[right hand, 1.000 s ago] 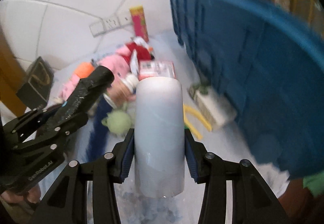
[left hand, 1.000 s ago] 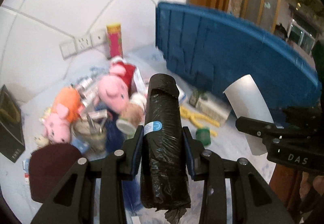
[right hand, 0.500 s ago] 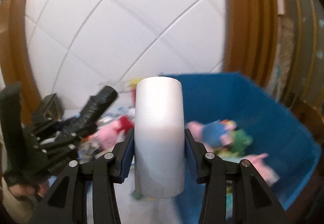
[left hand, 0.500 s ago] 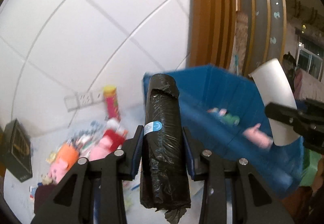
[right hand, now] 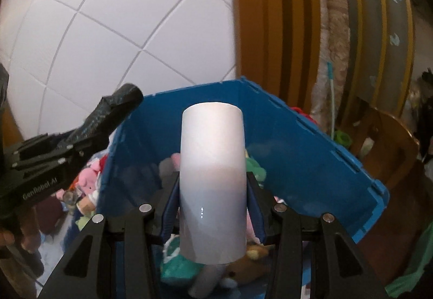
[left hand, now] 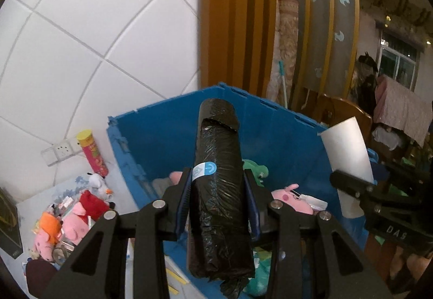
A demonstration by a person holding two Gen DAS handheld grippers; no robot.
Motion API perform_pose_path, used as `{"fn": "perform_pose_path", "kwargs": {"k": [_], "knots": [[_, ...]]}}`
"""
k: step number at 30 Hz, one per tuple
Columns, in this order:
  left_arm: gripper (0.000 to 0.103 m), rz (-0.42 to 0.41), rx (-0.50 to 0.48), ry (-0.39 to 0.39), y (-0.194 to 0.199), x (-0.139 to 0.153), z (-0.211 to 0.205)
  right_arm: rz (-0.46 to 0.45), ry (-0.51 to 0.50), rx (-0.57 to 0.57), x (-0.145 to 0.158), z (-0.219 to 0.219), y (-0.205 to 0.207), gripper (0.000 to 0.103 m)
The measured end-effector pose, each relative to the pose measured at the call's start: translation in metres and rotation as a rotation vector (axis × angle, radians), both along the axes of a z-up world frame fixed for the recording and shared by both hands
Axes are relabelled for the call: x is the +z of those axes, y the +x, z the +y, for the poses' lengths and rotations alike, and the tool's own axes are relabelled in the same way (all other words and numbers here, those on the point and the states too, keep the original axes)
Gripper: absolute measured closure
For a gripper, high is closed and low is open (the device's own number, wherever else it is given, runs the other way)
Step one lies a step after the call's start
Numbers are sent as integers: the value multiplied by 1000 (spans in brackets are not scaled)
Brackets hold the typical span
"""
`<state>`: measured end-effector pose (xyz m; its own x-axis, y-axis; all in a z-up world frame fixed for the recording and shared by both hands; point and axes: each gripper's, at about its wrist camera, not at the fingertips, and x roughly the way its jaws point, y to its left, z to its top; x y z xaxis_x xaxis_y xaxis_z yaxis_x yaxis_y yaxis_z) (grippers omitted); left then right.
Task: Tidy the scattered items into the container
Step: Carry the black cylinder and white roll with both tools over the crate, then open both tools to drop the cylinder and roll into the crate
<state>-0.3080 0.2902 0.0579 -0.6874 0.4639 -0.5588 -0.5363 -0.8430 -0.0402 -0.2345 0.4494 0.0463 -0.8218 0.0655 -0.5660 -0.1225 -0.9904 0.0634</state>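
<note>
The black bag roll (left hand: 219, 190) stood lengthwise between the 2 fingers of the left gripper (left hand: 217, 200), its far end poking out well beyond the fingertips and its torn near end hanging below them. The blue pads pressed on both of its sides, so the left gripper was clenched on it. It hung above the open blue container (left hand: 151, 131), over the near part of the bin, where plush toys (left hand: 291, 197) already lay on the bottom.

The white roll (right hand: 213, 180) sat the same way between the fingers of the right gripper (right hand: 213, 207), upright along them, above the middle of the container (right hand: 297, 142). The right jaws were opening; the roll was between them, with a narrow dark gap showing at the right pad, though the left pad looked to be against it.

Both grippers pointed forward and downward into the bin, side by side. From the left view the right gripper (left hand: 351, 185) appeared at the container's right wall with the white roll (left hand: 346, 147) raised above it. From the right view the left gripper (right hand: 81, 142) appeared at the bin's left wall, a hand (right hand: 16, 242) beneath it.

More scattered toys (left hand: 67, 223) lay on the pale surface outside the container's left wall, near a pink tube (left hand: 93, 154) standing by the tiled wall (left hand: 94, 28).
</note>
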Motion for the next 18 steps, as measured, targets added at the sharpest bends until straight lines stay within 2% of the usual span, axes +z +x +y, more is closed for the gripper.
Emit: {"fn": "perform_pose_path", "kwargs": {"k": [1, 2, 3, 5, 11, 18], "knots": [[65, -10, 4, -5, -1, -2, 3, 4, -5, -6, 0, 5, 0, 49], [49, -14, 10, -10, -1, -3, 5, 9, -9, -14, 0, 11, 0, 29], [26, -7, 21, -14, 0, -3, 7, 15, -8, -24, 0, 15, 2, 8], [12, 28, 50, -14, 3, -3, 5, 26, -2, -41, -1, 21, 4, 4], [11, 44, 90, -41, 5, -7, -5, 23, -18, -48, 0, 21, 7, 0], [11, 54, 160, -56, 11, -17, -42, 22, -28, -5, -9, -4, 8, 0]]}}
